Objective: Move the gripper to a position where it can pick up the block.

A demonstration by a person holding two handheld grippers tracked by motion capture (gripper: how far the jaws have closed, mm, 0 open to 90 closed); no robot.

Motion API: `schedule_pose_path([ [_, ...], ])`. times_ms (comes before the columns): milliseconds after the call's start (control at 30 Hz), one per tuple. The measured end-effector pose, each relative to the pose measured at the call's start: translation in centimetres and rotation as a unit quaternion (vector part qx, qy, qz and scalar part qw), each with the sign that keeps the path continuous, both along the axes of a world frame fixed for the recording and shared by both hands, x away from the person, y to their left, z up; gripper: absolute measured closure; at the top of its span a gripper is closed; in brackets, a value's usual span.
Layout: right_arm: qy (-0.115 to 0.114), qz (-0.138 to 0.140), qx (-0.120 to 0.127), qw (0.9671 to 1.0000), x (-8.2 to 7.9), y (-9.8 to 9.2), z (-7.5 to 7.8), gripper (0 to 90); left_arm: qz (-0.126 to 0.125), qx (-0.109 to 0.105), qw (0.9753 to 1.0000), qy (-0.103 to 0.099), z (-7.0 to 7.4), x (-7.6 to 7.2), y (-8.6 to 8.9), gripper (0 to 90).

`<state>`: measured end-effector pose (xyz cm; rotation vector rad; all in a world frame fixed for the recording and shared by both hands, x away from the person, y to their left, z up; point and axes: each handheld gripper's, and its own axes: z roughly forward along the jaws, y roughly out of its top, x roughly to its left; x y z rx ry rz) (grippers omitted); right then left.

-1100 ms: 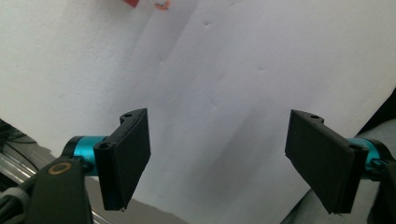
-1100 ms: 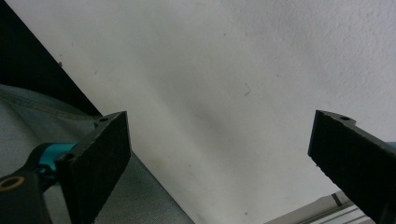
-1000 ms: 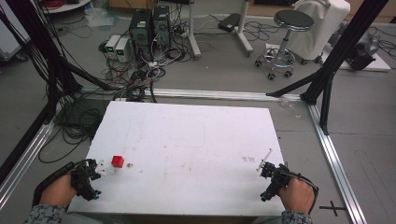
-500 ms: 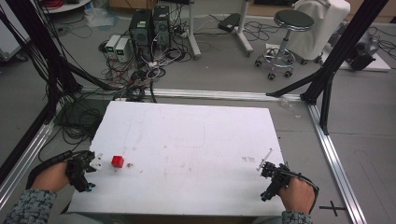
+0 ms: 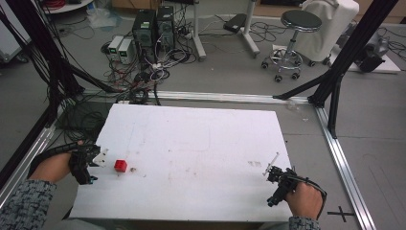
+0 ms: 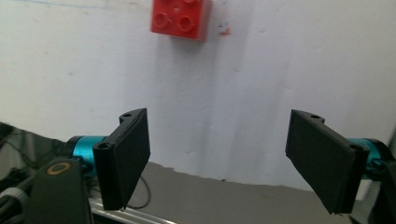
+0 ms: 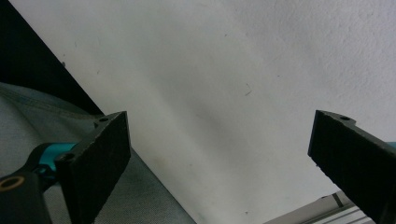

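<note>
Jaws wide open on my left gripper (image 6: 217, 158) and right gripper (image 7: 219, 163), both empty; red brick (image 6: 180, 18) sits ahead of left, untouched, on white surface (image 5: 201, 143).

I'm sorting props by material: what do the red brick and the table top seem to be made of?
The red brick looks like moulded plastic: glossy, with round studs on top and crisp edges. The table top looks like a matte white painted or laminated board, flat and faintly scuffed with marks; which of these is unclear from here.
</note>
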<state>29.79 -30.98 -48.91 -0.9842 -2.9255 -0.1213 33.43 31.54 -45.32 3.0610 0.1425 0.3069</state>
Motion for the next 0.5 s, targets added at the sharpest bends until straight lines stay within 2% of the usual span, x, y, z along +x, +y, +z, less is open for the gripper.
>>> schedule_pose_path([
  [100, 0.0, -0.001, 0.0, 1.0, 0.0, 0.1, 0.0, 5.3, -0.019, -0.001, 0.9998, 0.002, 0.4, 0.7, -0.5, 22.3],
  [267, 0.003, -0.002, 0.0, 1.0, 0.0, 0.0, 0.0, 5.3, -0.035, 0.0, 0.9994, 0.003, 0.6, 1.5, -1.2, 22.3],
  [300, 0.003, -0.004, 0.001, 1.0, -0.1, 0.0, 0.0, 5.3, -0.048, 0.001, 0.9988, 0.006, 0.8, 1.9, -1.5, 22.3],
  [400, 0.001, 0.0, 0.001, 1.0, 0.0, -0.1, 0.0, 5.3, -0.055, 0.001, 0.9984, 0.008, 0.8, 2.2, -1.7, 22.3],
  [500, 0.001, -0.004, 0.003, 1.0, -0.1, -0.1, 0.1, 5.3, -0.079, 0.004, 0.9968, 0.008, 0.8, 2.9, -2.3, 22.3],
])
